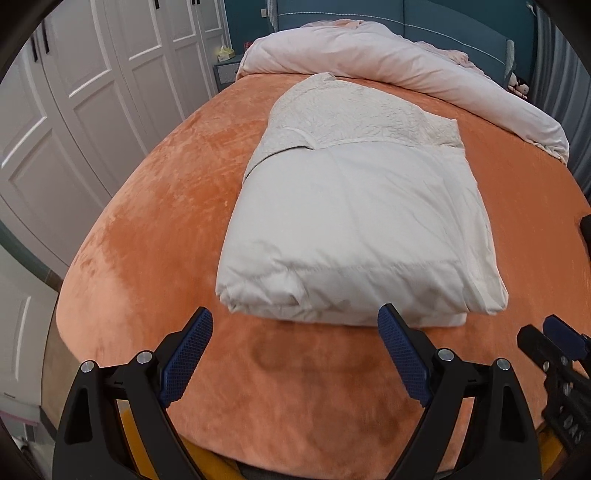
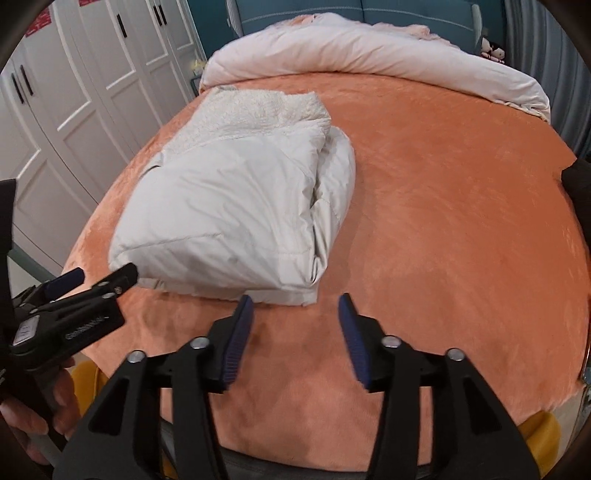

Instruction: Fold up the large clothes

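Observation:
A folded white padded coat [image 1: 354, 221] with a fleecy lining at its far end lies on the orange bed cover [image 1: 166, 192]. My left gripper [image 1: 295, 317] hangs just short of the coat's near edge, open, nothing between its blue pads. In the right wrist view the same coat [image 2: 236, 206] lies to the left. My right gripper [image 2: 295, 301] stands open over the bare orange cover [image 2: 443, 221], close to the coat's near right corner, holding nothing. Each gripper shows at the edge of the other's view: the right gripper [image 1: 543, 332] and the left gripper [image 2: 107, 275].
A rolled pinkish duvet [image 1: 388, 59] lies across the head of the bed by a teal headboard [image 1: 443, 22]. White wardrobe doors [image 1: 92, 92] line the left side. A hand [image 2: 33, 417] holds the left gripper's handle. Yellow clothing [image 2: 539, 432] shows at the near bed edge.

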Available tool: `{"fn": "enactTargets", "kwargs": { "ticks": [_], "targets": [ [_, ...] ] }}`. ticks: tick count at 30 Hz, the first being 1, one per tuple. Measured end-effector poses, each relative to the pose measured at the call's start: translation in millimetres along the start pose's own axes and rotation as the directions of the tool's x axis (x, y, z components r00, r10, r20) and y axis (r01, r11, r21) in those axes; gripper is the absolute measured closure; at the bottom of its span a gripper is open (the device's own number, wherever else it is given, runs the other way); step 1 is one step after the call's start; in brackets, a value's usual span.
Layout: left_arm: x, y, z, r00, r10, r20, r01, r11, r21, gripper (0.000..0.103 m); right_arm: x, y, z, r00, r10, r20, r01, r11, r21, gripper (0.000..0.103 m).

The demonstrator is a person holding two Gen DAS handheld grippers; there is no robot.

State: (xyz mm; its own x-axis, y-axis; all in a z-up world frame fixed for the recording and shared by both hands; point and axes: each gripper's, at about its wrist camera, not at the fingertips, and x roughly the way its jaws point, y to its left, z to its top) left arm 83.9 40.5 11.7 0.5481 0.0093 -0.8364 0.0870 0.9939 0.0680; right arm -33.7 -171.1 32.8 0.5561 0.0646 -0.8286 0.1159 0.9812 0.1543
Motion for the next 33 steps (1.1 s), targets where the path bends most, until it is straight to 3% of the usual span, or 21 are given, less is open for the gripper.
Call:
{"fn": "enactTargets", "kwargs": {
  "ticks": [7, 33],
  "targets": [
    [-12, -10, -18, 1.000, 0.016, 0.010, -0.016, 1.000, 0.011, 0.015, -9, 10, -14, 0.999, -0.035, 0.041, 0.038, 0.997, -0.065, 0.047],
    [-26, -25, -53, 0.995, 0.069, 0.078, -0.073, 0.996, 0.043, 0.017, -17, 24, -48, 0.997, -0.064, 0.046, 0.068, 0.994, -0.087, 0.047]
  ]
}}
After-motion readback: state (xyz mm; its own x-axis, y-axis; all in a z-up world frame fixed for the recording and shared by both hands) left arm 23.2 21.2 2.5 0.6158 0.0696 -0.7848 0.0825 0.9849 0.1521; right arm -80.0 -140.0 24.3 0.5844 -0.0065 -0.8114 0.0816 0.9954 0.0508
